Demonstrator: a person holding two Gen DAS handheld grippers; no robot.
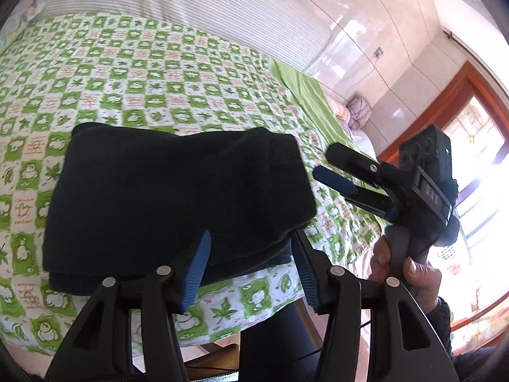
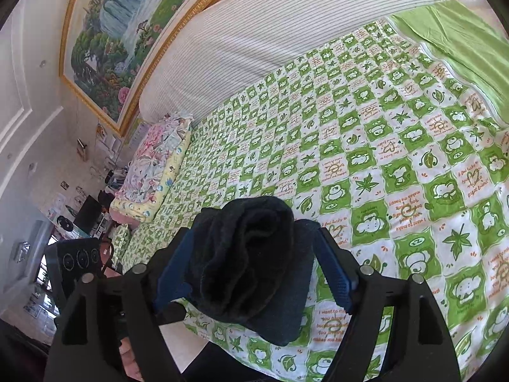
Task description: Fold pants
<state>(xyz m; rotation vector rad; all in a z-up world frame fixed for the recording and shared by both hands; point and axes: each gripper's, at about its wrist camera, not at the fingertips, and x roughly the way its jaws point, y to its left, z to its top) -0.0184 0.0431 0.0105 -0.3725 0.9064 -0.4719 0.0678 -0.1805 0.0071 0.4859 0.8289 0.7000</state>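
Observation:
The dark pants (image 1: 178, 197) lie folded into a thick square bundle near the front edge of the bed. My left gripper (image 1: 251, 273) is open, its blue pads on either side of the bundle's near right corner. My right gripper (image 1: 331, 165) shows in the left wrist view just right of the bundle, off the cloth, jaws apart. In the right wrist view the pants (image 2: 251, 267) fill the space between the open right gripper's (image 2: 254, 273) blue pads, seen end-on as stacked folds.
The bed carries a green and white checked quilt (image 2: 397, 146) with a striped pillow roll (image 2: 254, 41) at the wall. A floral pillow (image 2: 152, 172) lies at the far end. A green sheet (image 1: 302, 92) borders the quilt. The bed's front edge is just below the bundle.

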